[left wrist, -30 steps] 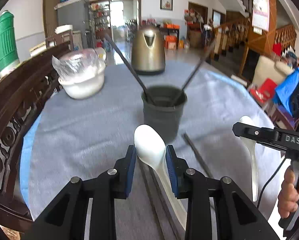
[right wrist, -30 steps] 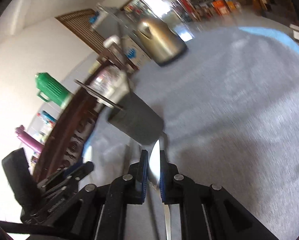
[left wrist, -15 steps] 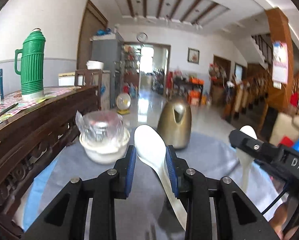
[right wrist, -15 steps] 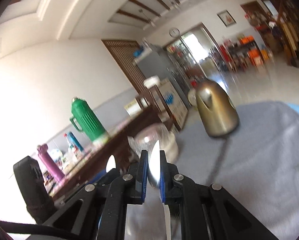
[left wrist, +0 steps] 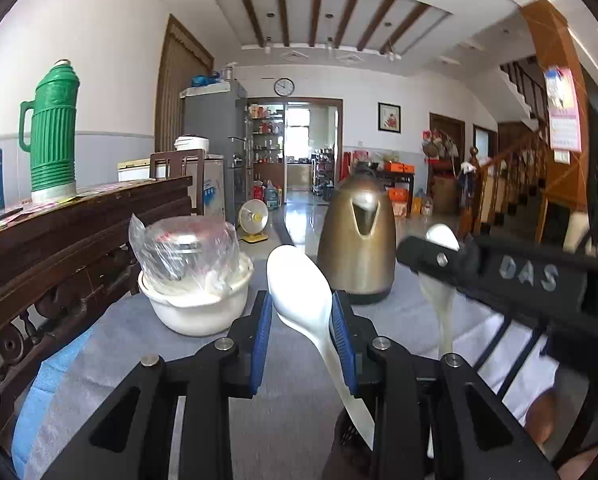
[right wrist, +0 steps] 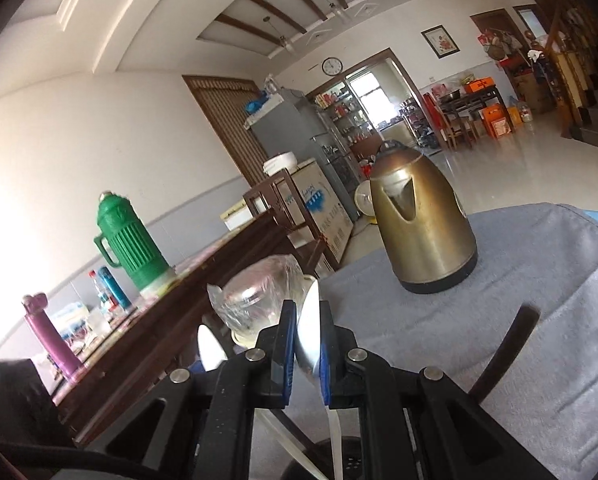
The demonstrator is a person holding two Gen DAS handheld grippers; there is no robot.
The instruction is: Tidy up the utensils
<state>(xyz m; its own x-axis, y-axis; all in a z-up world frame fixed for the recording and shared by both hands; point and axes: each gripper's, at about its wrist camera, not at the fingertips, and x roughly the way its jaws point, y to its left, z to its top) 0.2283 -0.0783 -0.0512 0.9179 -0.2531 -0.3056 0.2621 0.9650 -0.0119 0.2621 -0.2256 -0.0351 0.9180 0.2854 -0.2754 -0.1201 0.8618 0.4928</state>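
Gripping one white spoon (left wrist: 299,292) bowl-up, left gripper (left wrist: 299,336) and right gripper (right wrist: 308,350) fingers each stay clenched, handles hanging below for dropping into the dark holder (right wrist: 339,466).

On the grey cloth-covered table (left wrist: 291,420) we see a bronze-coloured metal electric kettle (left wrist: 359,248) standing upright at the far side, and left of it a white bowl (left wrist: 197,306) holding a jar wrapped in clear plastic (left wrist: 187,254). Along the dark carved wooden sideboard (left wrist: 59,240) we find a green ribbed thermos flask (left wrist: 53,136). From the right wrist view we also note a purple bottle (right wrist: 49,336) there. A round wall clock (left wrist: 284,87) hangs above the far doorway.
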